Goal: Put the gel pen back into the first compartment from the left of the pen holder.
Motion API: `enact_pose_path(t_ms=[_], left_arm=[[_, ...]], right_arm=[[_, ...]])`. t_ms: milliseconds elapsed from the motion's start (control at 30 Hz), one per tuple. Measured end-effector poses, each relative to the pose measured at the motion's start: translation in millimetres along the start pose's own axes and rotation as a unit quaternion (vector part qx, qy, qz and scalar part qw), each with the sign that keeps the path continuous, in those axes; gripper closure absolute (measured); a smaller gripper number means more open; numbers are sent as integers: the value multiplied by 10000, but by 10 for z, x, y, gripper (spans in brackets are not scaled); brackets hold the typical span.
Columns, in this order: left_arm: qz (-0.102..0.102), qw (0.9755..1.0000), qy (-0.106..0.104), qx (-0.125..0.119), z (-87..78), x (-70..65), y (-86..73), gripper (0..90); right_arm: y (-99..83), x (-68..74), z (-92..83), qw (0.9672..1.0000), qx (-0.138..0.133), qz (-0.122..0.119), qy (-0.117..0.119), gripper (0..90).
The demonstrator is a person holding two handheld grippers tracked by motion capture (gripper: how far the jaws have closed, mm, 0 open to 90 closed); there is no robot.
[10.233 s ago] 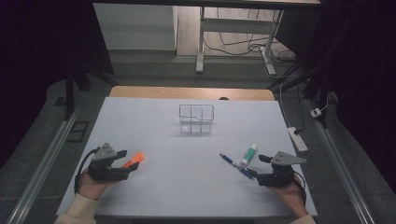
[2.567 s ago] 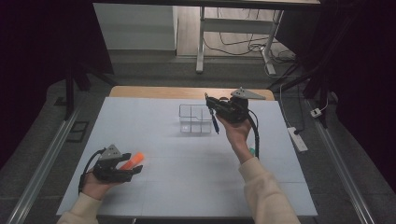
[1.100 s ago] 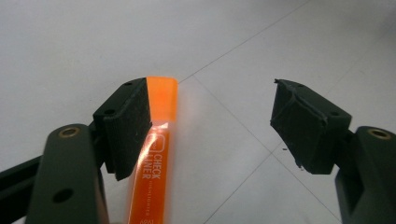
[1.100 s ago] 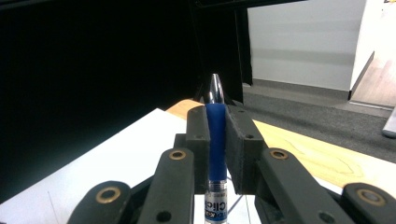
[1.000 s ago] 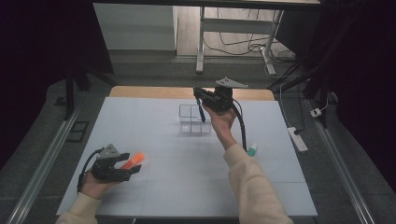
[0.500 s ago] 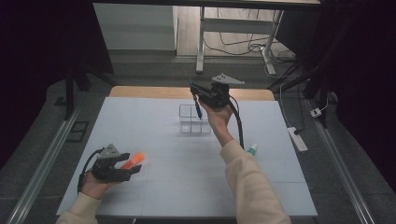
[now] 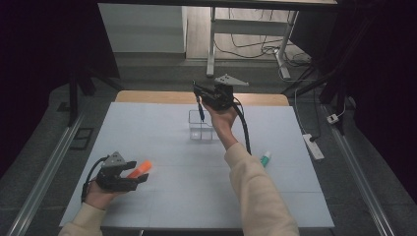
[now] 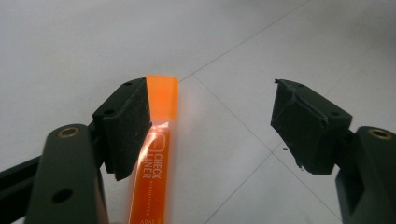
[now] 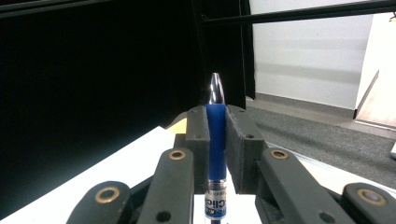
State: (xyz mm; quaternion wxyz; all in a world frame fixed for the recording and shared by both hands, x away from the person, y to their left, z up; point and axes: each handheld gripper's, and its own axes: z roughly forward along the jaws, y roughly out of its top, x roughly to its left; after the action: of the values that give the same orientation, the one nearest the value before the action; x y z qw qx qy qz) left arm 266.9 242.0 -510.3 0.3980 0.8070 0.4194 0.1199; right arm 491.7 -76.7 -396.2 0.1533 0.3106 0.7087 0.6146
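An orange highlighter lies on the white table at the front left. My left gripper rests open around it. In the left gripper view the highlighter lies against the left jaw, with a wide gap to the right jaw, and the left gripper is not pressing on it. My right gripper is raised over the far middle of the table, shut on a blue pen that hangs above a clear box. The right gripper view shows the right gripper clamping the pen by its blue grip.
A white tube with a green cap lies right of centre on the table. A white power strip sits on the floor past the right edge. Metal rails run along both sides.
The right gripper has carried the blue pen from the front right up and leftward over the clear box. The left gripper and the highlighter have stayed put.
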Motion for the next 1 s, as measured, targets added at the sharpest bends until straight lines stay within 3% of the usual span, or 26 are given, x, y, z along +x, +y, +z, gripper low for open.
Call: enact_pose_path(t_ms=[567,733,1000], left_arm=[[36,10000,8,56,21,-8,-1,285],[30,10000,32,60,15,4,-10,285],[45,9999,40,82,23,-7,-7,285]], right_arm=[[-37,-43,134,9999,-51,101,-23,781],[-109,-45,141,9995,225,41,-198,566],[-152,-105,-2,9987,438,21,-246,511]])
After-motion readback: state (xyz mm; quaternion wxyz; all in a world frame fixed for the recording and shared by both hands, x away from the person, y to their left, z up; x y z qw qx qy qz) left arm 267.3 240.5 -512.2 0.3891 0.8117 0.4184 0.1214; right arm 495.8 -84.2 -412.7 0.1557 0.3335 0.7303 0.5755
